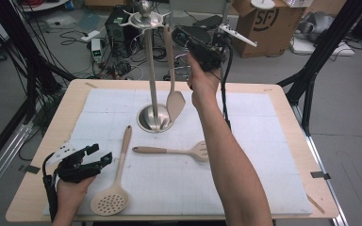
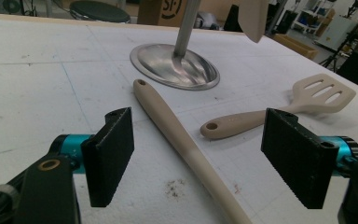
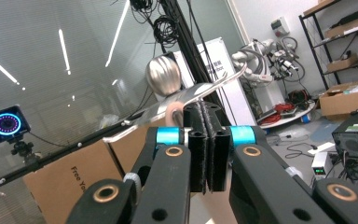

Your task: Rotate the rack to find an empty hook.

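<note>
While my left gripper (image 1: 96, 155) rests open at the table's near-left corner, my right gripper (image 1: 181, 34) clamps the beige silicone spatula's (image 1: 174, 101) handle beside the steel utensil stand (image 1: 153, 117).

I see beige skimmer (image 1: 111, 197), beige slotted turner (image 1: 199, 150), beige spatula (image 1: 175, 102); silver utensil stand (image 1: 153, 117); white mat (image 1: 264, 141) with faint grid; black jaws.

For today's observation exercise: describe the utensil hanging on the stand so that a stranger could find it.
Start at the steel stand at the white mat's far middle. From its top ring hangs a beige spatula, blade down. Its two beige neighbours lie flat on the mat.
</note>
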### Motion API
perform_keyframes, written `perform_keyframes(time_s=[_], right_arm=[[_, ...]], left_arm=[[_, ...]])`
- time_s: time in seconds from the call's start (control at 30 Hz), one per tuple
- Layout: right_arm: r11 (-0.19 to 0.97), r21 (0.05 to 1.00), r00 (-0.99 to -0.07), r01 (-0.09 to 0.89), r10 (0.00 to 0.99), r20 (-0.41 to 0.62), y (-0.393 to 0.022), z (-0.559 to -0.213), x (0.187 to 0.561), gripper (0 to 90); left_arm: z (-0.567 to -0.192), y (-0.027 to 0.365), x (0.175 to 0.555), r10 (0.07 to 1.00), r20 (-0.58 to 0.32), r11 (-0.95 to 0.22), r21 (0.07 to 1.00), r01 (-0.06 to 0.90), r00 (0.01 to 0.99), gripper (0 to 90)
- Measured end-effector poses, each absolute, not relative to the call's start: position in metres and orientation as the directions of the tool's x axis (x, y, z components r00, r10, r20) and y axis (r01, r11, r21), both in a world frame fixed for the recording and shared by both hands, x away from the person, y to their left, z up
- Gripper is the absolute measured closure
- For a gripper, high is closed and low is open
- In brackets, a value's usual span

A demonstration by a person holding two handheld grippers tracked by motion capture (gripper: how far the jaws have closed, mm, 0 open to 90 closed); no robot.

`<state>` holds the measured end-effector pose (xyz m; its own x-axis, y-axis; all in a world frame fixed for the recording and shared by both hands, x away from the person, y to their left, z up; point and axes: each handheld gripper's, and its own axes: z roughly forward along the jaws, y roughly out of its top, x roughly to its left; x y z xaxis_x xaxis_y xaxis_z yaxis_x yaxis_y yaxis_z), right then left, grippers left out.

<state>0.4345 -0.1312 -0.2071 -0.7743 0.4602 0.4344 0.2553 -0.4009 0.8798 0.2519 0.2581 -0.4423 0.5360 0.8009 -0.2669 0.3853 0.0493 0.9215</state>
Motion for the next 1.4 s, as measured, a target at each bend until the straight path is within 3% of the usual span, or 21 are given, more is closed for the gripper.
perform_keyframes(time_s=[1.07, 1.4], right_arm=[[-0.374, 0.892, -0.771, 0.252, 0.479, 0.419, -0.122, -0.204, 0.453, 89.4], [-0.353, 0.894, -0.796, 0.276, 0.437, 0.419, -0.119, -0.205, 0.453, 89.4]], left_arm=[[-0.442, 0.264, 0.246, 0.813, -0.266, 0.057, 0.921, 0.384, 0.517, 26.0], [-0.442, 0.264, 0.246, 0.811, -0.267, 0.058, 0.922, 0.382, 0.520, 26.0]])
